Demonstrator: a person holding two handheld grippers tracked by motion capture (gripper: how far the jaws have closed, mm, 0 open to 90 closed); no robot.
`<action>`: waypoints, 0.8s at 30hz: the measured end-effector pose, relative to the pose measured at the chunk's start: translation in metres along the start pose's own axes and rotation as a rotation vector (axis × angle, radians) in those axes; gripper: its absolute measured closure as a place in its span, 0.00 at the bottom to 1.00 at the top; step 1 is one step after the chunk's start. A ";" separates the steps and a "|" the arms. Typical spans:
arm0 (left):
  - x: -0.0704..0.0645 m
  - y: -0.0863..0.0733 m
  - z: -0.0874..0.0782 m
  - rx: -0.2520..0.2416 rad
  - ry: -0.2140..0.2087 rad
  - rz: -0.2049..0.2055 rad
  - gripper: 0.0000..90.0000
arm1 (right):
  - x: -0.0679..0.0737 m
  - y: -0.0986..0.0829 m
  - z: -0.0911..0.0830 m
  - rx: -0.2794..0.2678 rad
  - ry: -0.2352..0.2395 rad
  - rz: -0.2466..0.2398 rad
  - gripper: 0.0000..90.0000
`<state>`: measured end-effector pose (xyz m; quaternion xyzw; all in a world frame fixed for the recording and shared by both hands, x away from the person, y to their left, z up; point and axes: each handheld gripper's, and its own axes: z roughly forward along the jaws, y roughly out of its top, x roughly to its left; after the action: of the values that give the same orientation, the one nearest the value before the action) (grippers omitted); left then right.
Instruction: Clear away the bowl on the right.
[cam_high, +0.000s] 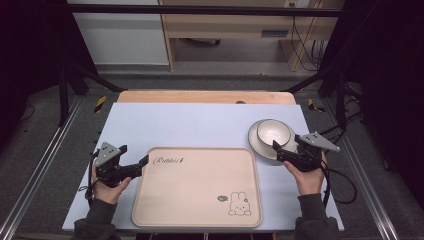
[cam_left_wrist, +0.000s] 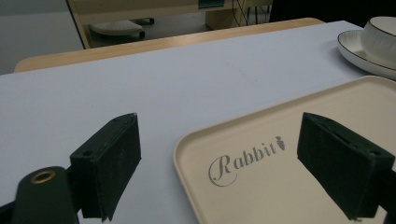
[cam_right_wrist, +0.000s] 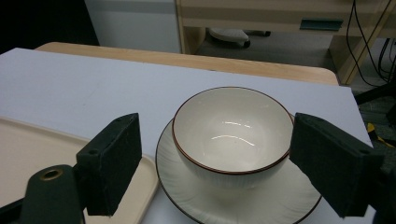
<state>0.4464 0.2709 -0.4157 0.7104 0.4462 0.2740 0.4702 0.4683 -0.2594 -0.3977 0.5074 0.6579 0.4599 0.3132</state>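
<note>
A beige tray (cam_high: 195, 192) printed with "Rabbit" and a rabbit drawing lies flat at the front middle of the table. To its upper right a white bowl (cam_high: 273, 132) with a dark rim stands upright on a white plate (cam_high: 256, 141). My left gripper (cam_high: 141, 166) is open at the tray's near left corner; in the left gripper view (cam_left_wrist: 219, 123) one jaw is over the tray (cam_left_wrist: 280, 186) and the other over the mat. My right gripper (cam_high: 278, 151) is open just in front of the bowl (cam_right_wrist: 233, 130) and plate (cam_right_wrist: 280, 200), holding nothing.
A pale blue mat (cam_high: 200, 122) covers a wooden table (cam_high: 205, 96), whose far edge shows beyond it. Black frame posts (cam_high: 62, 95) stand at both sides. The tray's right edge (cam_right_wrist: 28, 149) lies close to the plate.
</note>
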 end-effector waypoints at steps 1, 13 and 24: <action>0.000 0.000 0.000 0.000 0.001 0.001 0.14 | 0.000 0.000 0.000 0.000 0.000 0.000 0.19; 0.000 -0.002 0.003 0.006 0.003 0.004 0.14 | -0.004 0.006 0.016 0.010 -0.014 0.001 0.20; 0.000 -0.002 0.003 0.011 0.003 0.009 0.14 | -0.013 0.012 0.028 0.021 -0.036 0.014 0.20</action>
<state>0.4483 0.2698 -0.4191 0.7145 0.4452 0.2748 0.4645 0.5015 -0.2628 -0.3979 0.5235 0.6535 0.4461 0.3161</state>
